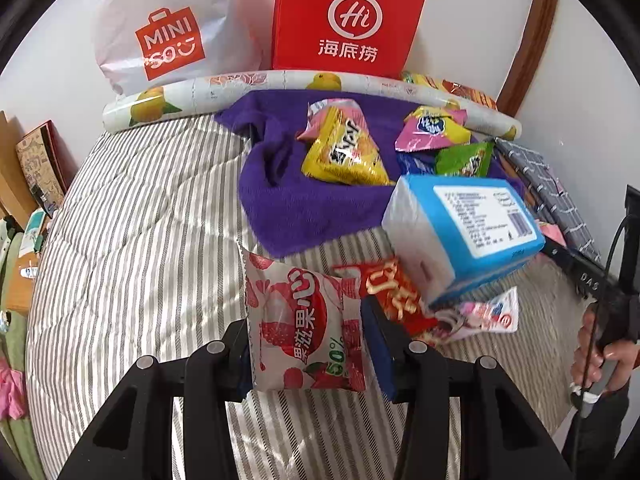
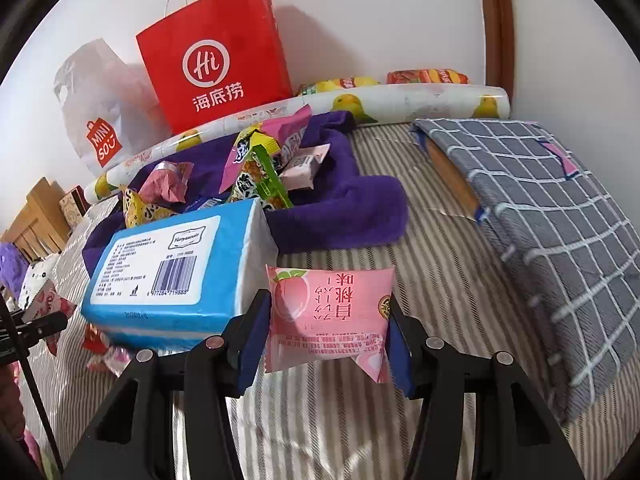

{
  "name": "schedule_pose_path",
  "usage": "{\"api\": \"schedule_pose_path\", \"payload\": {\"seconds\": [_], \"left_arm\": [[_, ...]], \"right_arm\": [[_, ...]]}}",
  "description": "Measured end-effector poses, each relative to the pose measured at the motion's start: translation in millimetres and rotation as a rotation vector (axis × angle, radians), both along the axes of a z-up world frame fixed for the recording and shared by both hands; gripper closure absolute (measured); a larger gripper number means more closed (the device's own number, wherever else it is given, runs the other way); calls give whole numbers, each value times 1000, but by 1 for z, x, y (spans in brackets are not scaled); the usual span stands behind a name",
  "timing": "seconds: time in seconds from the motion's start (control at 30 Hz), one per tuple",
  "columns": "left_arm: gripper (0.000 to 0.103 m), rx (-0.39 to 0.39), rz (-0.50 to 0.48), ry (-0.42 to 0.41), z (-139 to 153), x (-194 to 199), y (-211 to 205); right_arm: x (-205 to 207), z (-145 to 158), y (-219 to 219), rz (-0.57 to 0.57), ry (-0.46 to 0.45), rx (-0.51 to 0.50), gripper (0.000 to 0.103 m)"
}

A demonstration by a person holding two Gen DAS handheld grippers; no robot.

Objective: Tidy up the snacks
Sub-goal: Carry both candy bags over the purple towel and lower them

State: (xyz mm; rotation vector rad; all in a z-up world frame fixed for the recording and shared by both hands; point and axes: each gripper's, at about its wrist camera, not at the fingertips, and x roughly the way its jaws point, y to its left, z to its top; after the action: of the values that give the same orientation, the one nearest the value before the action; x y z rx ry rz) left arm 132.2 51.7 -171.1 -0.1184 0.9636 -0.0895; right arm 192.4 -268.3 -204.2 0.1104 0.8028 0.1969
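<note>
Striped grey-and-white quilt [image 1: 132, 240] covers the bed under both my grippers. My left gripper [image 1: 306, 354] is clamped on a white-and-red lychee jelly pouch [image 1: 304, 328], its blue pads pressed against the packet's two sides, the pouch standing upright between them above the quilt. My right gripper [image 2: 326, 338] pinches a pink peach-flavour snack packet [image 2: 330, 316] the same way, held clear of the bedding.

Just left of that pink packet, a blue-and-white plastic-wrapped tissue pack [image 2: 176, 276] lies tilted, resting over a red packet with gold lettering [image 1: 394, 294] near my left gripper. Farther off, a rumpled purple towel [image 1: 280, 204] holds a loose pile of snacks, among them a yellow crinkled bag [image 1: 346, 152] and a green packet [image 1: 464, 158]. Beyond the towel lies a long roll of lemon-print paper [image 1: 280, 80], and against the far wall stand a red paper bag [image 1: 348, 20] and a white plastic shopping bag [image 1: 168, 28]. A grey checked cushion [image 2: 540, 208] leans at the right.
</note>
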Motion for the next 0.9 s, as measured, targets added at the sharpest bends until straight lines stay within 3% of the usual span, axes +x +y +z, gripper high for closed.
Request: {"api": "schedule_pose_path", "payload": {"seconds": [0.47,0.9], "left_arm": [[59,-29,3,-31,22,21,-1],[59,-53,-31,-68,55,53,-16]], "right_arm": [[4,4,21,68,9,22,52],[28,58,28,118,-81,14,52]]}}
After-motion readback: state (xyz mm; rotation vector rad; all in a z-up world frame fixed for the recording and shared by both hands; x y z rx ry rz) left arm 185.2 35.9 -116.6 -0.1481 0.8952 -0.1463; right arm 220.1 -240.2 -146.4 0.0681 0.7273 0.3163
